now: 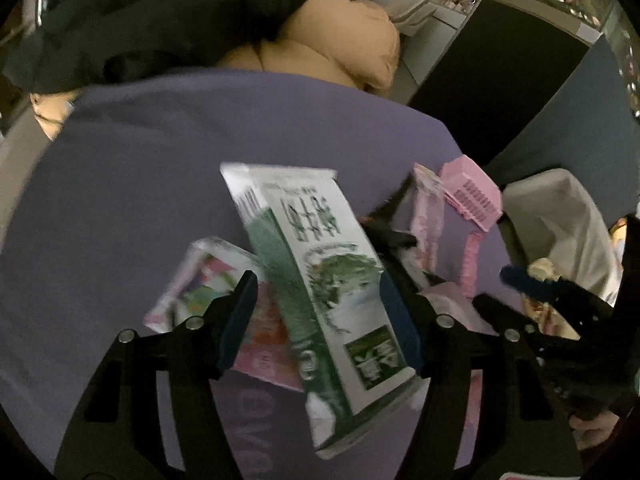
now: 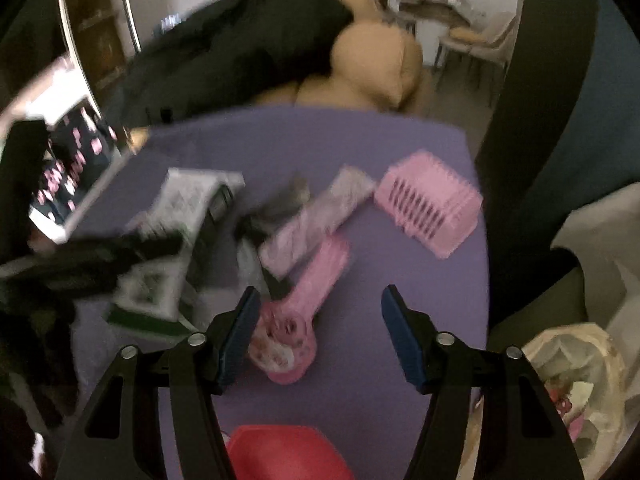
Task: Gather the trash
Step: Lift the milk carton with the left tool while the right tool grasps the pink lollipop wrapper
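We see a green-and-white milk carton point(image 1: 332, 288) tilted above the purple surface, its printed face up, between the left gripper's blue pads. Under it lies a flat pink printed packet point(image 1: 224, 304). Further right a pale pink wrapper point(image 2: 316, 220) lies slantwise. At the far right a white-lined trash bag point(image 2: 576, 364) stands open, crumpled wrappers inside.

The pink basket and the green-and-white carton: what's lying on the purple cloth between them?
In the right wrist view, a pale pink wrapper and something dark, too blurred to name, lie between the pink basket and the green-and-white carton.
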The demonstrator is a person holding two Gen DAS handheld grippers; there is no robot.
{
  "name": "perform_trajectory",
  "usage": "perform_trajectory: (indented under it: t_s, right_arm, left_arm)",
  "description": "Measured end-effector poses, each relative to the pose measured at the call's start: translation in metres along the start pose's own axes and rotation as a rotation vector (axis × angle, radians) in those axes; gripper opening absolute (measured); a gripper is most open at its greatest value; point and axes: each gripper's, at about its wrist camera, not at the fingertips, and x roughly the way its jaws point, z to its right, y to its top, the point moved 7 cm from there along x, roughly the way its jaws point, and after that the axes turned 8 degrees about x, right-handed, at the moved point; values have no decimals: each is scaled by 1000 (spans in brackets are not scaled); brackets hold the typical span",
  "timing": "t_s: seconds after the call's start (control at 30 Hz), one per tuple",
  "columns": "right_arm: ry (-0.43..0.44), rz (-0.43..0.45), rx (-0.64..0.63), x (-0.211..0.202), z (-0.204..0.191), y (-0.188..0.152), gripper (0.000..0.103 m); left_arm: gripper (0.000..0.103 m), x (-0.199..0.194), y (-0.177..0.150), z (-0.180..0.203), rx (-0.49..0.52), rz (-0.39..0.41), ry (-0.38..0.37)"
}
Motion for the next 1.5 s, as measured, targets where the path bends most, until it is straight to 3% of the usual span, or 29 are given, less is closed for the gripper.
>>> perform_trajectory:
  t_s: [0.13, 0.23, 0.43, 0.67, 0.87, 1.07, 1.3, 1.4, 1.47, 1.5]
  right_arm:
    - [81, -49, -12, 8, -11, -13, 49]
    - [127, -79, -39, 13, -22, -17, 45]
    - [128, 22, -37, -10, -22, -11, 45]
    - [64, 149, -25, -50, -5, -17, 45]
    - [144, 180, 102, -59, 18, -34, 45]
    - [176, 201, 165, -62, 32, -47, 45]
    - [177, 223, 158, -66, 33, -55, 45]
    - [192, 215, 172, -62, 36, -58, 45]
    - [208, 213, 185, -61, 39, -59, 45]
    - [214, 213, 191, -61, 39, -59, 45]
  left_arm:
    - [61, -2, 0, -19, 19, 15, 72]
    - [61, -1, -2, -26, -30, 0, 10]
    - [63, -7, 1, -20, -58, 37, -50]
    - [64, 6, 10, -5, -62, 18, 18]
    - [68, 20, 18, 1, -30, 0, 121]
    - [68, 19, 23, 21, 19, -11, 91]
    - [68, 32, 19, 13, -2, -64, 135]
    - [62, 33, 16, 4, -72, -66, 60]
    - [50, 27, 17, 4, -70, -40, 60]
    - [50, 22, 18, 5, -55, -22, 67]
